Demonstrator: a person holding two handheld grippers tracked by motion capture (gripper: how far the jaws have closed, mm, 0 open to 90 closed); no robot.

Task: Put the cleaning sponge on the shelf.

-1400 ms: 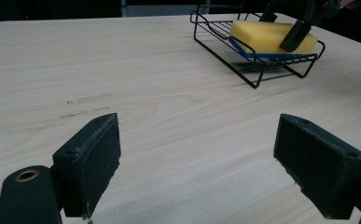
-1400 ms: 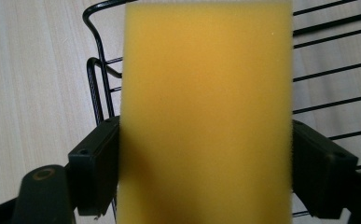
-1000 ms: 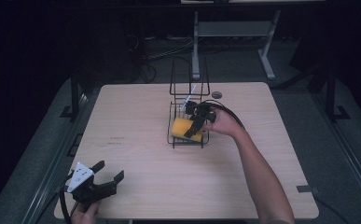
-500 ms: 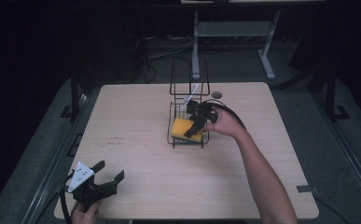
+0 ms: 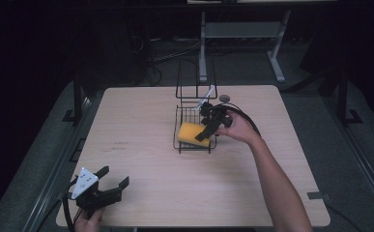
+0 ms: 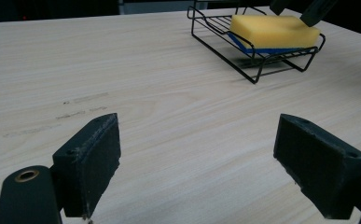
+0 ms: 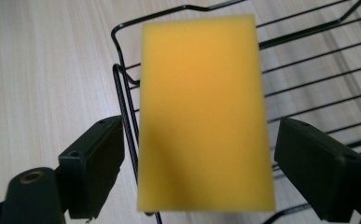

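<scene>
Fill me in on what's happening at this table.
A person works with a gripper in each hand. The right gripper is over a black wire rack near the far side of the table, its jaws open on either side of a yellow sponge that lies in the rack. The sponge is not clamped. The left gripper sits open near the table's front left corner, holding nothing.

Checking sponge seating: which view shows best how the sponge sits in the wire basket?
Left gripper view: from the side, the sponge lies flat on the wire basket, blue underside visible. Right gripper view shows its yellow top between the right gripper's open jaws. High view: small, partly covered.
</scene>
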